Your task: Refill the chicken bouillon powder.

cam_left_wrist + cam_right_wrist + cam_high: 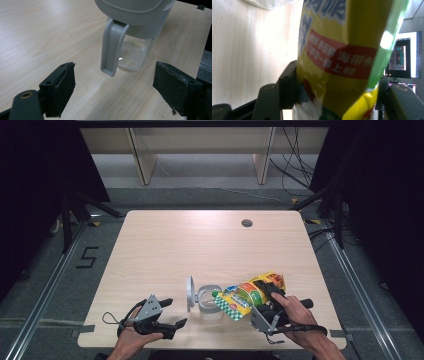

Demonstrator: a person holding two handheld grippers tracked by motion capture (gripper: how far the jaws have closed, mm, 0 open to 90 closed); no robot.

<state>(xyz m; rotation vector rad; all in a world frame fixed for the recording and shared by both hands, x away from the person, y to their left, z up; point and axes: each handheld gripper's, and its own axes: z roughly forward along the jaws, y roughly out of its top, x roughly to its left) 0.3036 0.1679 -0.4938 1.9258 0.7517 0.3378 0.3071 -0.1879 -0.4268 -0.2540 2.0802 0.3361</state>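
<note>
My right gripper (265, 296) has its jaws clenched on the yellow bag (247, 295), tipped over the jar (210, 305) near the tabletop's (200, 240) front edge. My left gripper (167, 312) rests beside the jar, jaws released.

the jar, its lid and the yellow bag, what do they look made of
Jar: clear and see-through, glass or hard plastic, cannot tell which; powdery residue clings inside. Lid and its handle: matte grey plastic, moulded in smooth curves. Bag: glossy printed plastic film, creased, with bright highlights.
</note>
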